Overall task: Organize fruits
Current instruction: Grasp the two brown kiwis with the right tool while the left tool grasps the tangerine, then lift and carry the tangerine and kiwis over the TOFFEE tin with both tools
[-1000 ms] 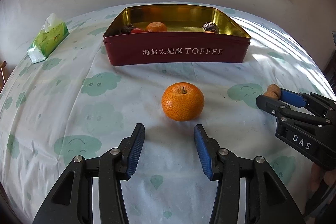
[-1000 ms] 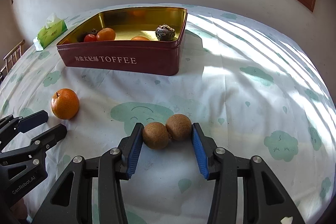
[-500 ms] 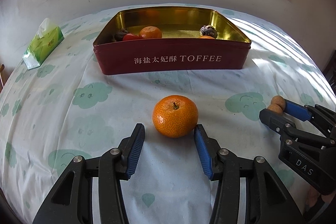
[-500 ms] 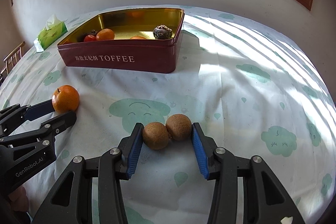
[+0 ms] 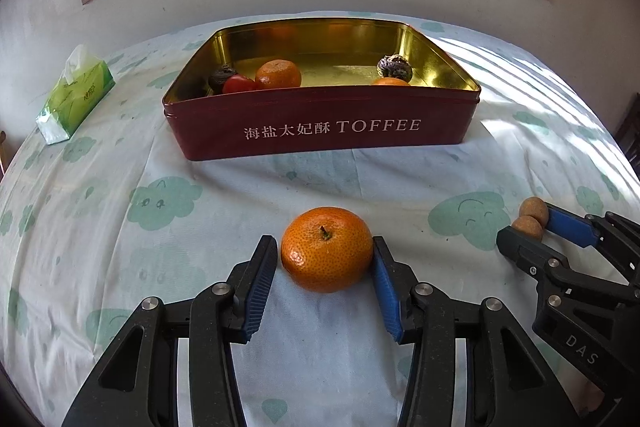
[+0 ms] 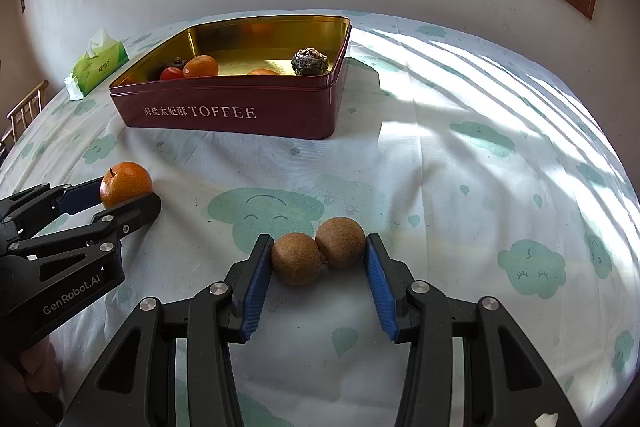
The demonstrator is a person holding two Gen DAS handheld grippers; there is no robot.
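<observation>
An orange mandarin [image 5: 326, 255] rests on the cloud-print tablecloth between the blue pads of my left gripper [image 5: 324, 255]. Its jaws are closing: the right pad touches the peel, the left pad stands a sliver off. The right wrist view shows the same mandarin [image 6: 126, 183] flanked by the left gripper [image 6: 124, 197] at the left. My right gripper [image 6: 319, 253] is shut on two brown round fruits [image 6: 298, 263] lying side by side on the cloth, a pad against each. A red TOFFEE tin [image 5: 320, 125] behind them holds several fruits.
A green tissue pack [image 5: 76, 95] lies at the far left of the table. The right gripper [image 5: 528, 225] sits at the right edge of the left wrist view. A wooden chair [image 6: 24, 115] stands off the left edge. The wall and window lie behind the tin.
My left gripper has slid forward until the mandarin lies between its fingers, and its jaws have narrowed. The right gripper and the two brown fruits have not moved.
</observation>
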